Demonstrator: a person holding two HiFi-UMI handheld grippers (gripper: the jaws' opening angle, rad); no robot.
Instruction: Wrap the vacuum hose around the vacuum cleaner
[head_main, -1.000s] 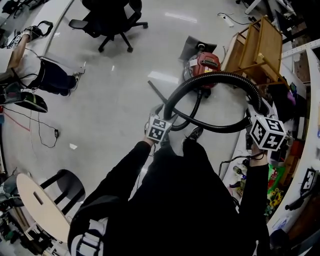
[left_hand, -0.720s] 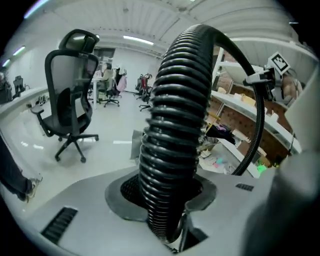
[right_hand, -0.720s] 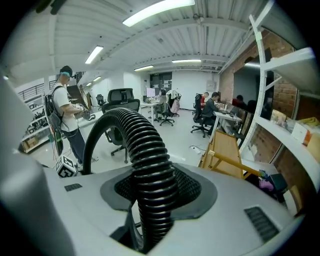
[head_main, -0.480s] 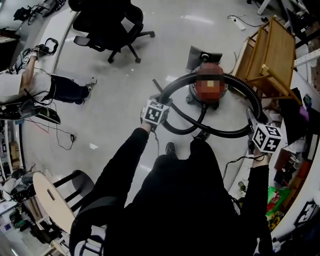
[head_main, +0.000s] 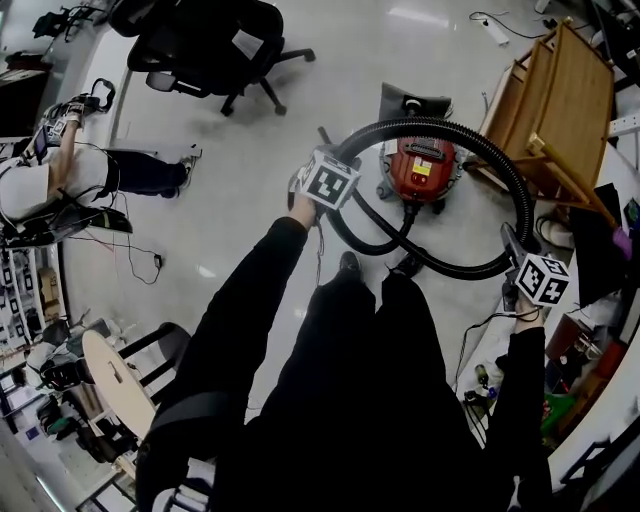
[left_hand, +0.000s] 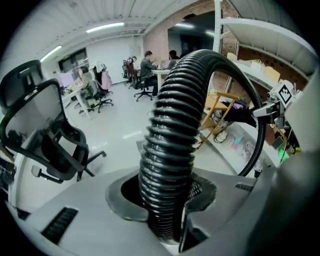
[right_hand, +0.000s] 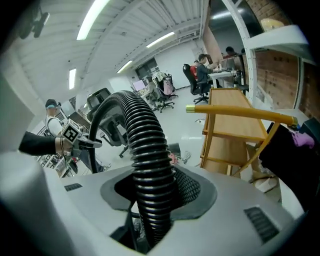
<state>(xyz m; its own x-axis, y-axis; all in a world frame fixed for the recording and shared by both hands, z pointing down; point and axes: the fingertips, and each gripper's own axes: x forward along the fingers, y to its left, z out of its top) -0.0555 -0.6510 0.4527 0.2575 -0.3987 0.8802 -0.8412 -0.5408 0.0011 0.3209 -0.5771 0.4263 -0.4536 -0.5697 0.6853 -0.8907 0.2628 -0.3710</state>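
The red vacuum cleaner (head_main: 422, 168) stands on the floor ahead of my feet. Its black ribbed hose (head_main: 500, 170) arcs over and round it, and a lower loop (head_main: 440, 266) lies on the floor in front. My left gripper (head_main: 343, 162) is just left of the vacuum. Its jaws have just been closing and are now shut on the hose (left_hand: 170, 160), which runs up between them. My right gripper (head_main: 512, 243) is to the vacuum's right, shut on the hose (right_hand: 146, 165) further along. In the gripper views, the left gripper (left_hand: 166, 202) and right gripper (right_hand: 150, 200) each clamp the ribbed tube.
A wooden rack (head_main: 560, 95) stands right of the vacuum. A black office chair (head_main: 215, 45) is at the far left. A seated person (head_main: 70, 175) and floor cables (head_main: 150, 265) are on the left. A round stool (head_main: 112, 385) is behind me. Cluttered benches (head_main: 590, 340) line the right.
My left gripper has carried its part of the hose away from my body, up beside the vacuum. My right gripper has sunk lower on the right. The hose arc now rings the vacuum.
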